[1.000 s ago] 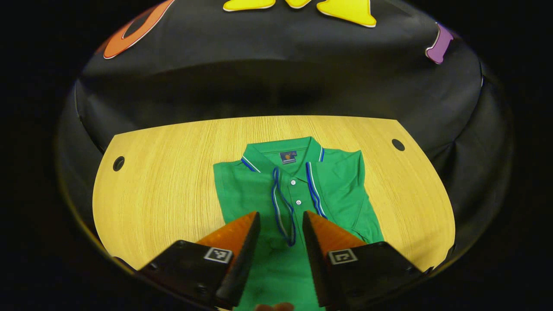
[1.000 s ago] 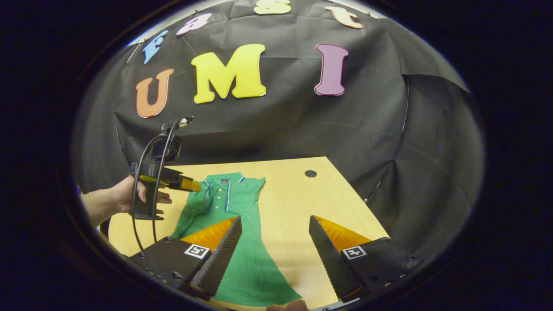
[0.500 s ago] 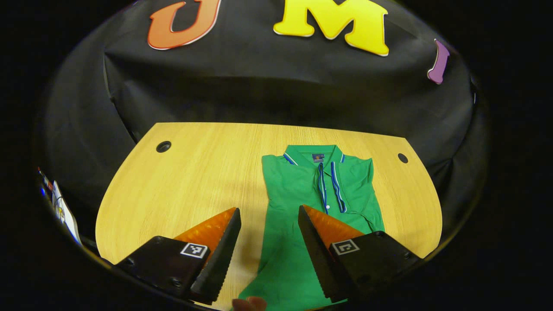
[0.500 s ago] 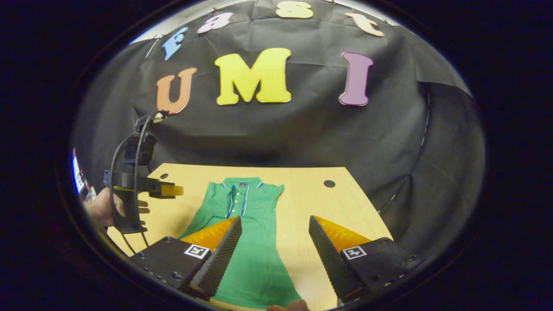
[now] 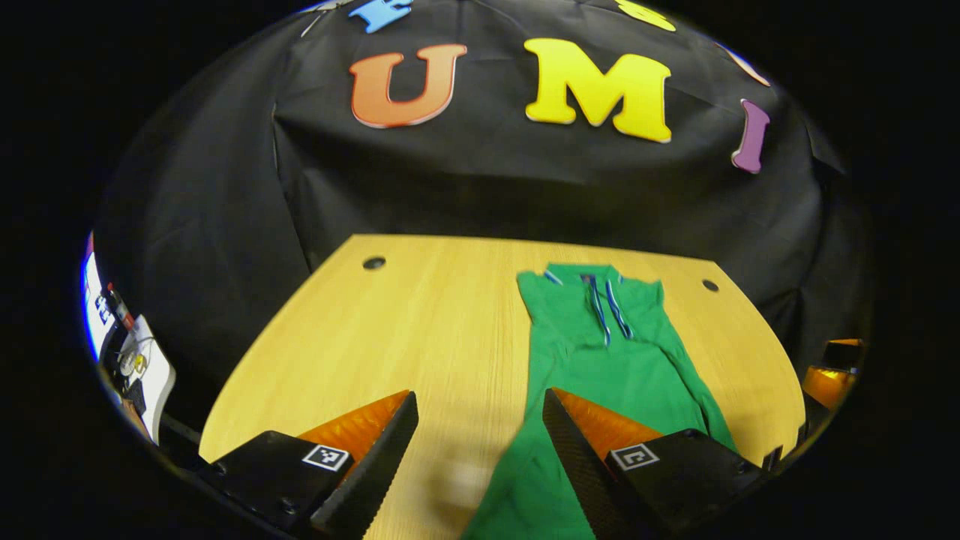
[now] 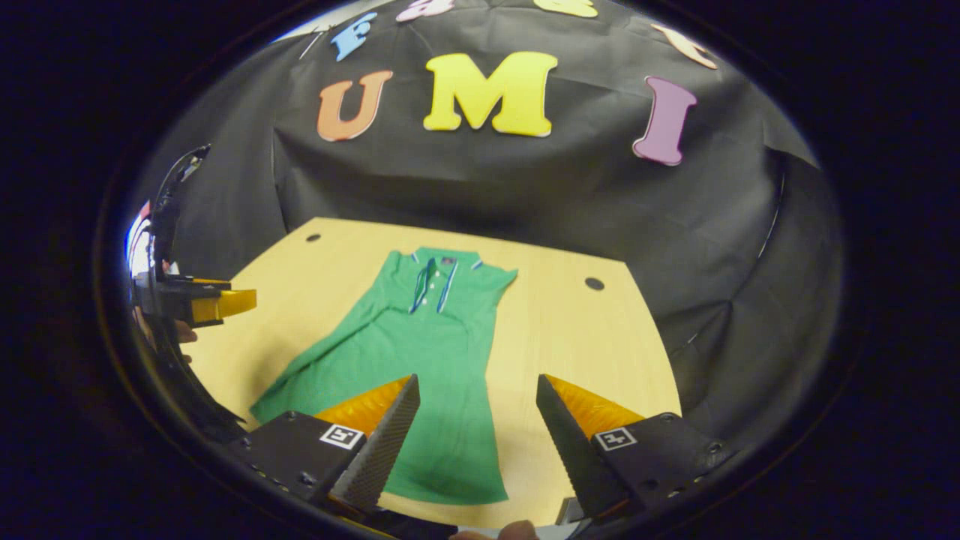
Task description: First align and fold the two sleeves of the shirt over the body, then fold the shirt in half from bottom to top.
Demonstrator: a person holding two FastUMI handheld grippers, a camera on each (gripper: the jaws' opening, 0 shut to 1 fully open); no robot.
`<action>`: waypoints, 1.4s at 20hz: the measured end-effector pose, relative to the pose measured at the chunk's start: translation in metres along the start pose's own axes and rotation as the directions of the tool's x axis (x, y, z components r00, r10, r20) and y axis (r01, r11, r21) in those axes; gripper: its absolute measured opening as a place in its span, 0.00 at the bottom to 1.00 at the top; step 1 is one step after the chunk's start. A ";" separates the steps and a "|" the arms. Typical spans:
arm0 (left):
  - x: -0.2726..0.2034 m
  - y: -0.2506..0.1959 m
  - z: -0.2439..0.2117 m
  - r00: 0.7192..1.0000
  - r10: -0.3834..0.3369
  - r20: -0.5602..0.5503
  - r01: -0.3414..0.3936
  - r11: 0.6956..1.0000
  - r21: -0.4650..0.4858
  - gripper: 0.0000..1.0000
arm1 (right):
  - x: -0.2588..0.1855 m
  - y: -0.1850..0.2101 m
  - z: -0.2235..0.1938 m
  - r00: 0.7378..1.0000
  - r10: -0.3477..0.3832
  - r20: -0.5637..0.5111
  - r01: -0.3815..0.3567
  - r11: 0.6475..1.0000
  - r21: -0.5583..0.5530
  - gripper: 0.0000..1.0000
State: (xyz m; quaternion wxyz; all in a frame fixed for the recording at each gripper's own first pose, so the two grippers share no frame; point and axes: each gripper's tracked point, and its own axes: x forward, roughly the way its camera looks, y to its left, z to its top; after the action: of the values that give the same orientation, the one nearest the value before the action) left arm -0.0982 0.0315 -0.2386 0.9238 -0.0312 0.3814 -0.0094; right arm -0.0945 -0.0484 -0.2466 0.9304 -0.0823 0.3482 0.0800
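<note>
Both grippers pulling back from one green shirt (image 6: 420, 352) lying toward the table's (image 5: 420, 322) far edge, left gripper (image 5: 480, 450) spread, right gripper (image 6: 476, 435) spread, holding nothing.

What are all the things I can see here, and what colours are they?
shirt: one, green with blue and white trim, lying flat on the table, collar toward the far wall.
table: one, light wood, under the shirt.
holes: two, dark, near the table's far corners.
left gripper: one, open, above the table by the shirt's edge.
right gripper: one, open, above the shirt's bottom end.
hand: one, at the left edge of the right gripper view, holding the left gripper.
</note>
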 end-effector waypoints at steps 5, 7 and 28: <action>-0.015 0.016 -0.097 0.952 -0.070 -0.299 0.061 0.997 -0.038 1.00 | 0.003 0.000 -0.087 0.973 0.001 -0.230 0.000 1.000 0.004 0.96; -0.015 0.017 -0.126 0.918 -0.090 -0.385 0.063 0.995 -0.081 1.00 | 0.006 0.002 -0.118 0.947 0.002 -0.322 0.008 1.000 0.027 0.96; 0.005 -0.033 -0.066 0.721 -0.024 -0.692 -0.031 0.997 -0.067 1.00 | 0.044 -0.004 -0.203 0.791 0.060 -0.609 0.005 0.995 0.104 0.91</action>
State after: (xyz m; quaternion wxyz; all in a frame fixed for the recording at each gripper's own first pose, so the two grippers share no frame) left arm -0.1410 -0.0051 -0.2863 0.7129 -0.0590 0.6987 -0.0046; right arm -0.1899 -0.0907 -0.4265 0.7698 -0.0521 0.6346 0.0452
